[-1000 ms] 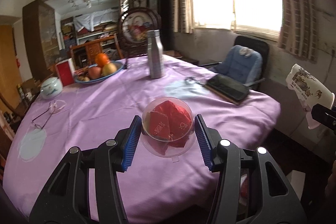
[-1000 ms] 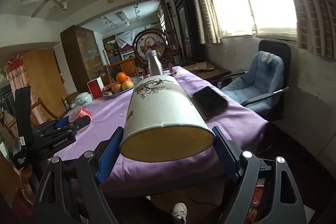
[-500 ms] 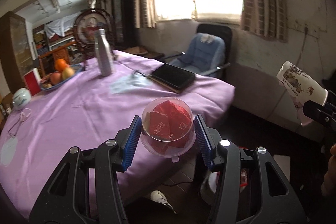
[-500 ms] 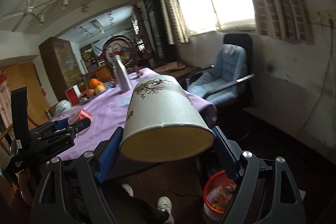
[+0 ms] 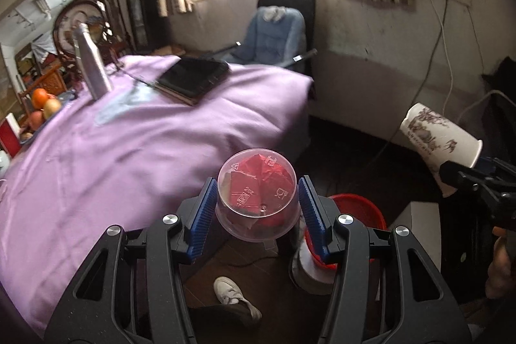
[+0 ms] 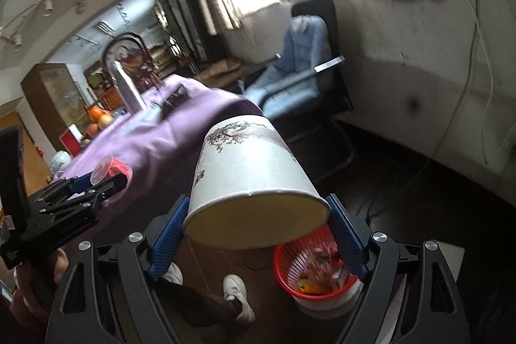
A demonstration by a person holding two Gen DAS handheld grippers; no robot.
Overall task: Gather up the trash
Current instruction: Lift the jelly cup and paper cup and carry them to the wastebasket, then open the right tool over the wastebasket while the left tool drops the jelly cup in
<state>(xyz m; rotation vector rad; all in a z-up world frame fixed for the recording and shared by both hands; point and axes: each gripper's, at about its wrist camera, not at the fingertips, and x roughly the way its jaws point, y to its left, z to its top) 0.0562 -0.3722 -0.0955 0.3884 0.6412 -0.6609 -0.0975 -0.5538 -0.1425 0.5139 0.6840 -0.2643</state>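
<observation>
My left gripper (image 5: 256,205) is shut on a small clear plastic cup (image 5: 256,199) stuffed with red wrappers, held past the table's edge above the floor. My right gripper (image 6: 258,221) is shut on a white paper cup (image 6: 251,179) with an ink tree print, its open rim toward the camera. The paper cup also shows in the left wrist view (image 5: 435,134) at the right. A red mesh trash basket (image 6: 290,263) holding colourful trash stands on the floor just below the right gripper. In the left wrist view the basket (image 5: 361,211) is partly hidden behind the right finger.
A table with a purple cloth (image 5: 129,150) lies to the left, bearing a steel bottle (image 5: 90,63), a black case (image 5: 193,76) and a fruit bowl (image 5: 42,108). A blue-cushioned chair (image 6: 300,66) stands by the wall. A foot in a white shoe (image 6: 237,295) is beside the basket.
Both grippers have swung right and tilted down, away from the table toward the floor. The red basket has come into fuller view under them. Both grips are unchanged.
</observation>
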